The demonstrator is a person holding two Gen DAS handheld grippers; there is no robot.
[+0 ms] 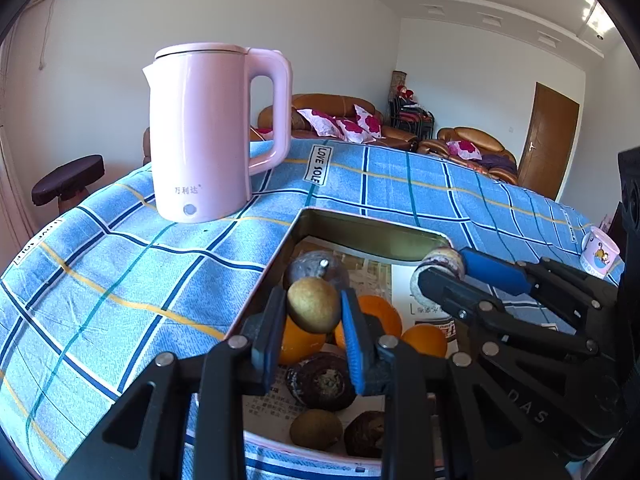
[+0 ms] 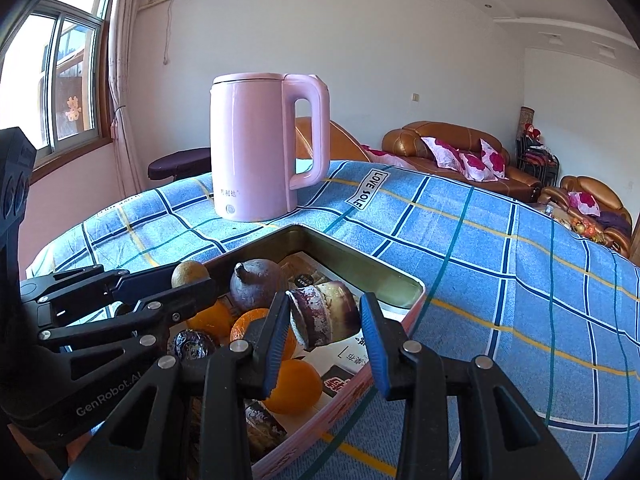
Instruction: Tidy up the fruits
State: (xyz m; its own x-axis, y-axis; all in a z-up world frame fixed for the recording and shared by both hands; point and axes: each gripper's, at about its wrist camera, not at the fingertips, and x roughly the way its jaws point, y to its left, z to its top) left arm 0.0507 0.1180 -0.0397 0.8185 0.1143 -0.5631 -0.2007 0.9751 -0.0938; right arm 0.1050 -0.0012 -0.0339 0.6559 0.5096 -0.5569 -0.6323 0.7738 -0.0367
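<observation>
I have a small brown fruit [image 1: 313, 304] clamped in my left gripper [image 1: 312, 332] and a purple fruit [image 2: 326, 318] in my right gripper [image 2: 326, 344], jaws narrow on each, above the tin tray [image 1: 372, 236] on the bench. I judge lowering and releasing comes next. I count three oranges [image 1: 424, 340] inside.

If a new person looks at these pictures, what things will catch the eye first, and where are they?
The tall pink kettle stands upright on the blue checked cloth, behind the metal tray of fruit. Above that tray, the left gripper is shut on a round yellow-brown fruit, and the right gripper is shut on a purple fruit piece. Oranges lie below them in the tray.
</observation>
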